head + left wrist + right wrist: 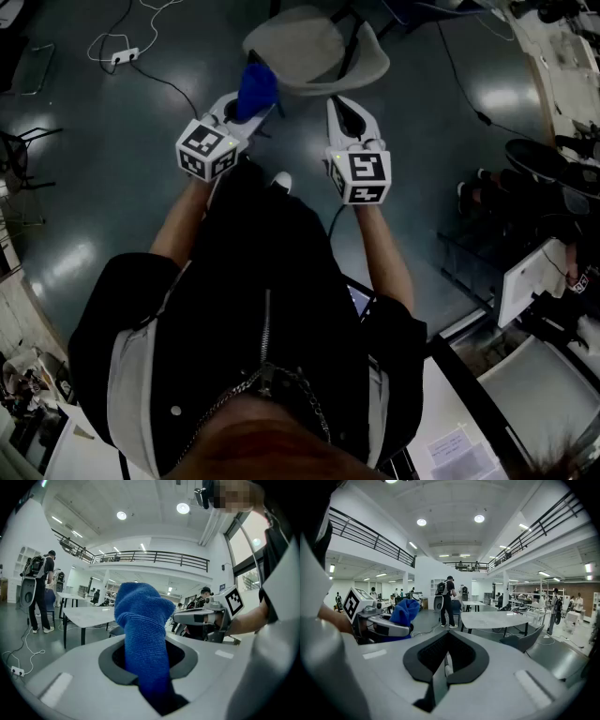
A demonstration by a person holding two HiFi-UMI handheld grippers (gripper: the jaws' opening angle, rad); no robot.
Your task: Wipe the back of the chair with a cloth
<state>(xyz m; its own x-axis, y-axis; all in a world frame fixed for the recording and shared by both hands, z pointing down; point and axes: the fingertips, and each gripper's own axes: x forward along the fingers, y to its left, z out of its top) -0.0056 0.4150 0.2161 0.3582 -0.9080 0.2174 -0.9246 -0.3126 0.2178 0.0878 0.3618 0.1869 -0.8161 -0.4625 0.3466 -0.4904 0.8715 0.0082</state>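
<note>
In the head view, a light grey chair (319, 47) stands on the dark floor just ahead of both grippers. My left gripper (255, 114) is shut on a blue cloth (256, 89), which sticks up from its jaws close to the chair's left edge. In the left gripper view the blue cloth (143, 634) fills the gap between the jaws and rises above them. My right gripper (343, 105) is level with the left one, jaws together and holding nothing. The right gripper view shows its fingers (446, 666) pressed together, with the left gripper and the blue cloth (404, 611) to the left.
A white cable and power strip (122, 56) lie on the floor at the far left. Dark shoes (539, 159) and white furniture (553, 66) are on the right. White tables (494, 619), a dark chair (527, 641) and standing people (446, 599) fill the hall.
</note>
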